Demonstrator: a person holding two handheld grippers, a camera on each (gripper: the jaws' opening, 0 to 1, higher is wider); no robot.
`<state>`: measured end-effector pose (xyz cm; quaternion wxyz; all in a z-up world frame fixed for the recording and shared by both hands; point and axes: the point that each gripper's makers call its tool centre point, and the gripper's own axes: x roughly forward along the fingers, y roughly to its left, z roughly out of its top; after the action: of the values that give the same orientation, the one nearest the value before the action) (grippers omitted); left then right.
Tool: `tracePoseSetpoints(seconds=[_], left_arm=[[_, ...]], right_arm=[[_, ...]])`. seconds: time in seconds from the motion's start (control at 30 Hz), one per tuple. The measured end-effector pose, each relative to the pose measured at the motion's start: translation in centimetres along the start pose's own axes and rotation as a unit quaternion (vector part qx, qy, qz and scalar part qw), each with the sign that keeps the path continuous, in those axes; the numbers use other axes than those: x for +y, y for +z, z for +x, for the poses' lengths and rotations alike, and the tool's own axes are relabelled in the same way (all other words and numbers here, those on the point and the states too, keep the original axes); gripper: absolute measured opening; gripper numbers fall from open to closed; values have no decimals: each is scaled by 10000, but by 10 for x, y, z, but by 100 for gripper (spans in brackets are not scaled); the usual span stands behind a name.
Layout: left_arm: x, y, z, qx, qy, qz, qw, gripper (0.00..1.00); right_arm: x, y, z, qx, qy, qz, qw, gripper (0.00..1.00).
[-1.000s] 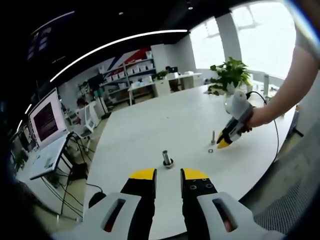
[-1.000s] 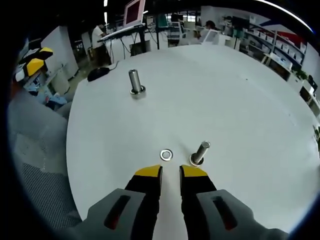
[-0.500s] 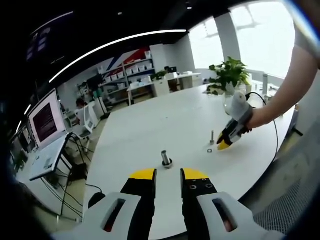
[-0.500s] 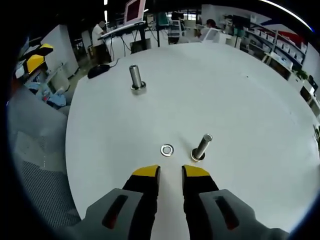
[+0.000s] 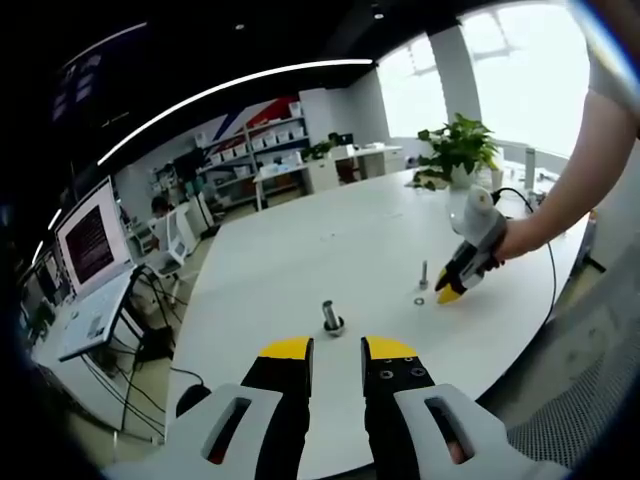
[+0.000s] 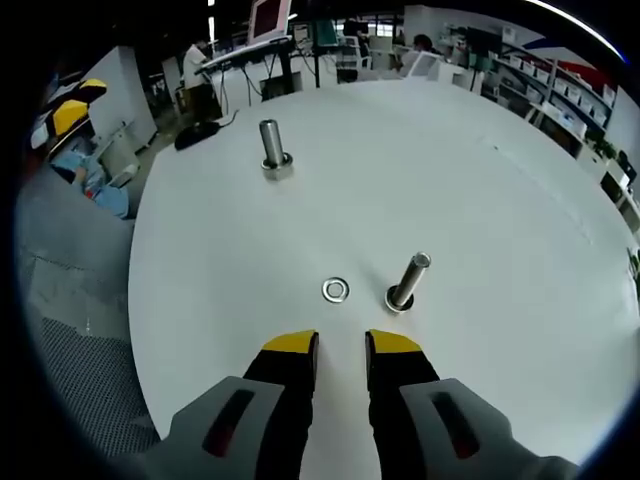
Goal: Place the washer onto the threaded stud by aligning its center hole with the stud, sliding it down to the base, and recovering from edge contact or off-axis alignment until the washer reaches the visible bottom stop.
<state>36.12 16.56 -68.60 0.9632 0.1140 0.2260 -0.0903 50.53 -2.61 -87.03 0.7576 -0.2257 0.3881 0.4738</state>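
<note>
None of the task is done as far as these frames show: the small flat silver metal washer (image 6: 335, 290) lies loose on the round white table (image 6: 500, 180), just left of the short upright threaded metal stud (image 6: 407, 281) at the centre of the right gripper view, apart from it and not yet lifted. The right gripper (image 6: 340, 345), with yellow-tipped black jaws, sits at the bottom centre of that view with a narrow gap between the tips and nothing in it, pointing toward the washer. The left gripper (image 5: 337, 348) is likewise empty and narrowly parted at the bottom of the left gripper view, facing a second, thicker metal stud (image 5: 332, 317) standing on its own base. Grasping, aligning the hole and sliding down to the stop all remain, in my judgement. The table is bare and glossy; around it is an open office with a lit monitor (image 5: 92, 242) at left, shelving, a potted green plant (image 5: 458, 150) and bright windows at upper right.
</note>
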Motion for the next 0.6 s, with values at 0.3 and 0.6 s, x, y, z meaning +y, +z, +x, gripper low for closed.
tracePoseSetpoints(seconds=[0.3, 0.6], left_arm=[[0, -1, 0, 22, -7, 1, 10000, 17], [0, -1, 0, 16, -3, -8, 10000, 17]], right_arm=[[4, 4, 5, -7, 14, 26, 10000, 21], [4, 5, 10, -82, -5, -35, 10000, 22]])
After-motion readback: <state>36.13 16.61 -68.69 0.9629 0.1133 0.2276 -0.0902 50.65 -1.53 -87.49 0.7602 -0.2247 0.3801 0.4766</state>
